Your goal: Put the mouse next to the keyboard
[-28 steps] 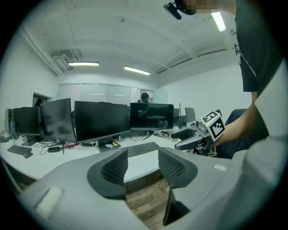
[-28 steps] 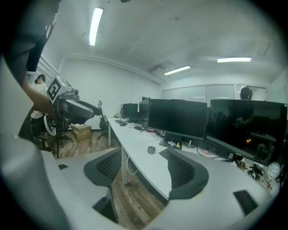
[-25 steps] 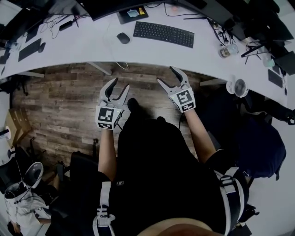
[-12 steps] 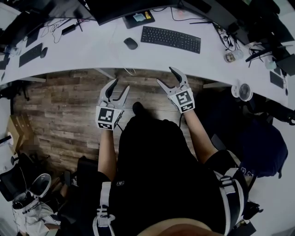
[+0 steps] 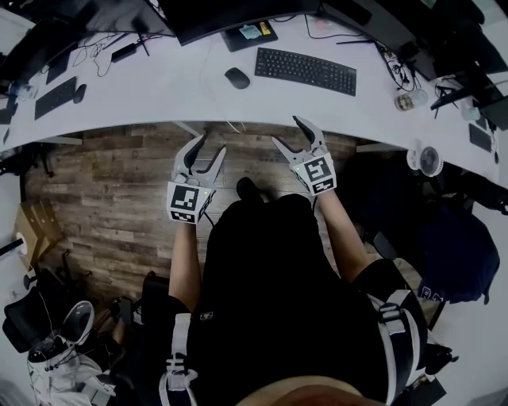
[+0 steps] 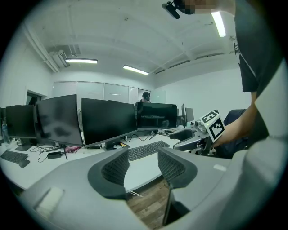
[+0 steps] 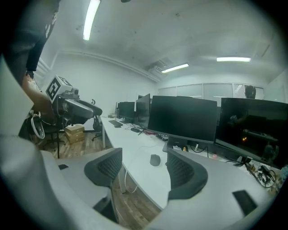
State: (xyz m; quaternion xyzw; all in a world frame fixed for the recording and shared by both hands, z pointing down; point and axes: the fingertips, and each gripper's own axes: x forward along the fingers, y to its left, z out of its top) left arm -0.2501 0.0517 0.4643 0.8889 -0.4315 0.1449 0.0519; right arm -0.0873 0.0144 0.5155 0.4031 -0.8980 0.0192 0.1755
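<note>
A dark mouse lies on the white desk, a little to the left of the black keyboard. The right gripper view shows the mouse ahead between the jaws, far off. In the left gripper view the keyboard lies beyond the jaws. My left gripper and right gripper both stand open and empty over the wooden floor, short of the desk's near edge. My left gripper and right gripper hold nothing.
Large dark monitors stand behind the keyboard. A second keyboard and cables lie at the desk's left. A small cup and a white fan sit at the right. A cardboard box and chairs stand on the floor at the left.
Both grippers have come closer to the desk's edge. The mouse and keyboard now sit lower and further right in the head view. Both jaws stay open.
</note>
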